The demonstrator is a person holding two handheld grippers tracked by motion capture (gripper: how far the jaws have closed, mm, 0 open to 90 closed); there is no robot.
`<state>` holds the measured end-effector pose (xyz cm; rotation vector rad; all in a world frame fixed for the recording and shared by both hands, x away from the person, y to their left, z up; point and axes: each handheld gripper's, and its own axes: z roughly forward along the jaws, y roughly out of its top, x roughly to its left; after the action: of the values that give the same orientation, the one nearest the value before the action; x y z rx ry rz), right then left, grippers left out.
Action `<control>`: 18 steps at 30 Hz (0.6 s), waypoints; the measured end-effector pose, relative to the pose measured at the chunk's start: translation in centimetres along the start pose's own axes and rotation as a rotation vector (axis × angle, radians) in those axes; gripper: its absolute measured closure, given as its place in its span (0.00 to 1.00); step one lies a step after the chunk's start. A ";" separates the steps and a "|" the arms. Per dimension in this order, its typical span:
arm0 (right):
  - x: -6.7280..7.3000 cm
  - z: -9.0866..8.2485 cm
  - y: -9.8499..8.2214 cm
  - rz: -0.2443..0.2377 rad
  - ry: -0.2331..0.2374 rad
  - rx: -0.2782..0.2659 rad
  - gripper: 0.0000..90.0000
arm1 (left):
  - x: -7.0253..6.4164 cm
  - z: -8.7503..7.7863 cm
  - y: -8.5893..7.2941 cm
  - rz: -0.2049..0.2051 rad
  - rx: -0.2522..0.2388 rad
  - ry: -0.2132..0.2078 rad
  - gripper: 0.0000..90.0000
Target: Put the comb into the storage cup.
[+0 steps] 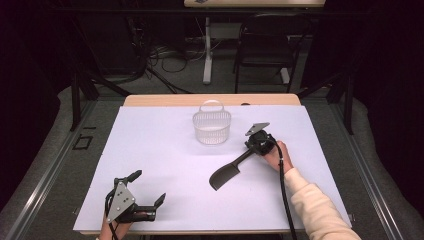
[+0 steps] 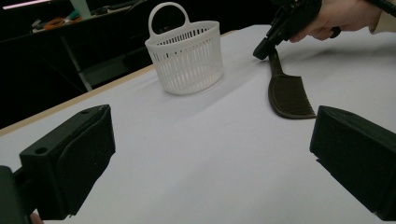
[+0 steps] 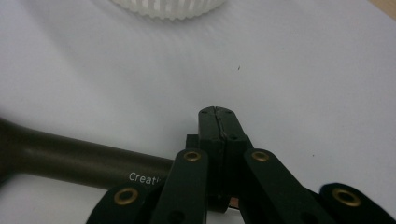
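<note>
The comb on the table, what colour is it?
The comb is a dark olive-brown, nearly black. The left gripper view shows it best.

One white slotted basket (image 1: 212,127); one dark comb (image 1: 227,173); two handheld grippers, left (image 1: 148,190) and right (image 1: 252,148).

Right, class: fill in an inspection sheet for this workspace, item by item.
Surface: white sheet covering a wooden table, flat.
Job's things: dark plastic comb with a long handle lying flat; white slotted plastic basket with a loop handle upright, apart from it.
Clutter: nothing seen.
Grippers: left gripper open, holding nothing, near the front edge; right gripper shut, at the comb's handle end, grip unclear.
Cables: black cable trailing from the right gripper along the sleeve; floor cables beyond the table.
Surroundings: black chair, dark room.
</note>
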<state>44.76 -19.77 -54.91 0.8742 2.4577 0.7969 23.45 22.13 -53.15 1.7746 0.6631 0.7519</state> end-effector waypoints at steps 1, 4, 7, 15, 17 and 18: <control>0.0 0.0 0.0 0.002 0.001 0.007 1.00 | 0.0 0.0 0.0 0.000 0.000 0.000 0.00; 0.0 -0.1 -0.1 0.008 0.007 0.020 1.00 | 0.0 0.0 0.0 0.000 0.001 -0.001 0.00; 0.1 -0.3 -0.1 0.013 0.008 0.028 1.00 | 0.0 0.0 0.0 0.001 0.000 -0.001 0.00; 0.3 -0.5 -0.4 0.020 0.015 0.044 1.00 | 0.1 0.0 0.0 0.000 -0.001 0.001 0.00; 0.4 -0.6 -0.4 0.025 0.017 0.054 1.00 | 0.1 0.0 0.0 0.000 -0.001 0.003 0.00; 0.6 -0.7 -0.4 0.031 0.018 0.064 1.00 | 0.1 0.0 0.0 0.000 -0.001 0.003 0.00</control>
<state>43.79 -19.94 -54.72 0.9336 2.5030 0.7434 23.50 22.19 -53.13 1.7727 0.6648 0.7545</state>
